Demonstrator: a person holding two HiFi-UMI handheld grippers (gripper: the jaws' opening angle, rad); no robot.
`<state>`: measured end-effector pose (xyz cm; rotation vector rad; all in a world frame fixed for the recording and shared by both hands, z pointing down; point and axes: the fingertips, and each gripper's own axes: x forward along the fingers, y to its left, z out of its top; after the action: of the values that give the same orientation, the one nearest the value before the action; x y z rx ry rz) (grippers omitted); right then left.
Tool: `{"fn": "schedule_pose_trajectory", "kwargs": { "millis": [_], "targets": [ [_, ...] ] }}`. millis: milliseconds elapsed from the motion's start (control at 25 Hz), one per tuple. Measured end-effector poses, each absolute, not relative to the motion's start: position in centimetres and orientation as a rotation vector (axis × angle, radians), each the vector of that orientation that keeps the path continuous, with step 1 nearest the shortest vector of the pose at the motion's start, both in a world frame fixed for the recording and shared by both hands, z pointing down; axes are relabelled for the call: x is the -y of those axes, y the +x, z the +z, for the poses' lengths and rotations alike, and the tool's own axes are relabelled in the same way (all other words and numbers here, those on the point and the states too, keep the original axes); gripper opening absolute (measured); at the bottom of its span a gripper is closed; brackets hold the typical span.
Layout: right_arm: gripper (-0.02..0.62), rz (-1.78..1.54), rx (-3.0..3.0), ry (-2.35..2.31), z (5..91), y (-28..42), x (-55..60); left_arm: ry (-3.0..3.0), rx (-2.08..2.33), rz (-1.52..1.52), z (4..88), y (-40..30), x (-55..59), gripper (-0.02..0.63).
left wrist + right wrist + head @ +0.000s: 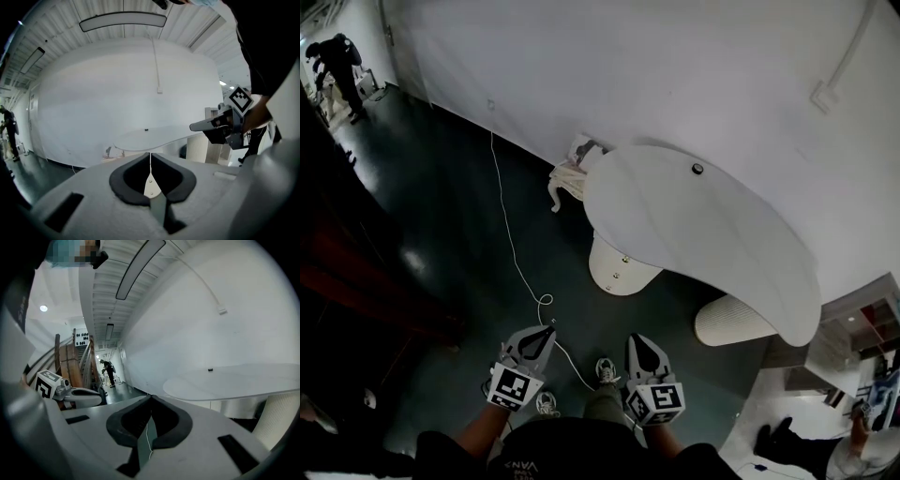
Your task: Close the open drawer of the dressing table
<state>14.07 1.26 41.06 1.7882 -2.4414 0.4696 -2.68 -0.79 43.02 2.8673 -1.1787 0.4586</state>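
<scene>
Head view, contents as seen from above.

- Table [703, 225]: white, curved top, centre to right of frame, set against a white wall [628, 66]. A small dark item [697, 169] sits on the top near the wall.
- Drawer [619, 267]: rounded cream front with two small knobs, jutting out from under the top's lower left edge, at frame centre. Neither gripper touches it.
- Ribbed base [733, 322]: pale, rounded, showing under the top's lower right part.
- Small white furniture piece [567, 178] with a curved leg: just left of the table, by the wall.
- Cable [511, 244]: thin, white, running down the dark floor [441, 206] from the wall towards the grippers.
- Left gripper [549, 329]: lower centre-left, marker cube behind it, pointing towards the table, well apart from it. Its own view shows the jaws pressed together with nothing held.
- Right gripper [636, 337]: lower centre, beside the left one, also well short of the table. Its own view shows the jaws pressed together, holding nothing.
- Shoes [606, 370]: on the floor between the grippers.
- Person [337, 61]: dark clothing, far upper left of frame.
</scene>
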Motion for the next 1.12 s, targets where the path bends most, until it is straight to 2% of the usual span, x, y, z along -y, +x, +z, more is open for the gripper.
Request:
{"fn": "schedule_pose_trajectory", "kwargs": {
  "millis": [1120],
  "targets": [
    [0.002, 0.408, 2.499, 1.688, 39.2, 7.1, -6.1, 2.857, 1.262, 0.400, 40.1, -7.8, -5.2, 0.020]
  ]
}}
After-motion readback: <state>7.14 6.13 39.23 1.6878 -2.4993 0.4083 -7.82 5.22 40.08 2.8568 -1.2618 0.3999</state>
